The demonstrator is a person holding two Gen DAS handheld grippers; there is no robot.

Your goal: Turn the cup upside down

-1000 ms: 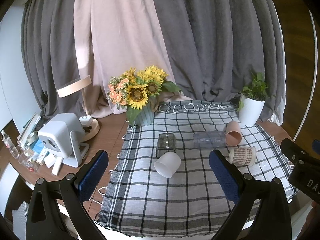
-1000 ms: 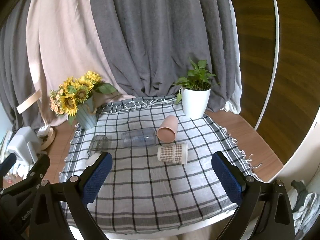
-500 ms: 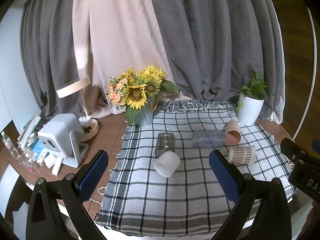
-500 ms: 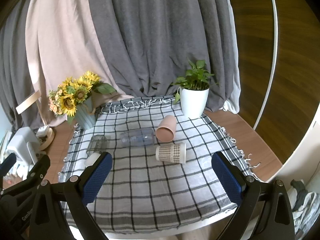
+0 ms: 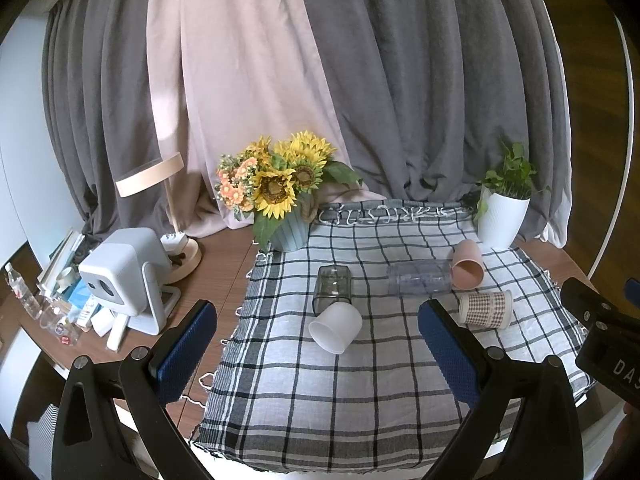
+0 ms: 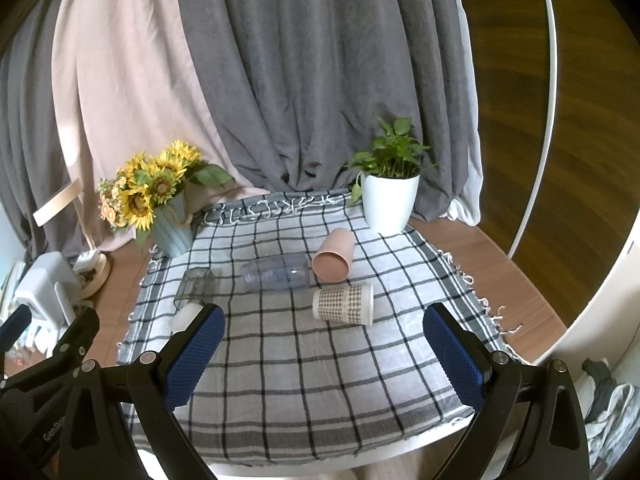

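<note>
Several cups lie on their sides on a checked cloth (image 5: 360, 400): a white cup (image 5: 335, 328), a grey see-through cup (image 5: 332, 289), a clear tumbler (image 5: 418, 278), a pink cup (image 5: 467, 264) and a brown patterned paper cup (image 5: 485, 309). In the right wrist view they show as the paper cup (image 6: 343, 304), pink cup (image 6: 334, 261), tumbler (image 6: 276, 272), grey cup (image 6: 195, 287) and white cup (image 6: 186, 315), half hidden by a finger. My left gripper (image 5: 316, 348) and right gripper (image 6: 322, 354) are open and empty, held near the cloth's front edge, short of the cups.
A sunflower vase (image 5: 286, 216) and a white potted plant (image 5: 504, 216) stand at the cloth's back corners. A white projector (image 5: 124, 276), a lamp (image 5: 160, 184) and clutter sit on the wooden table at left. Curtains hang behind.
Both views have shifted slightly: the cups sit a little lower and closer in the frames. Nothing on the cloth has moved. Both grippers stay open.
</note>
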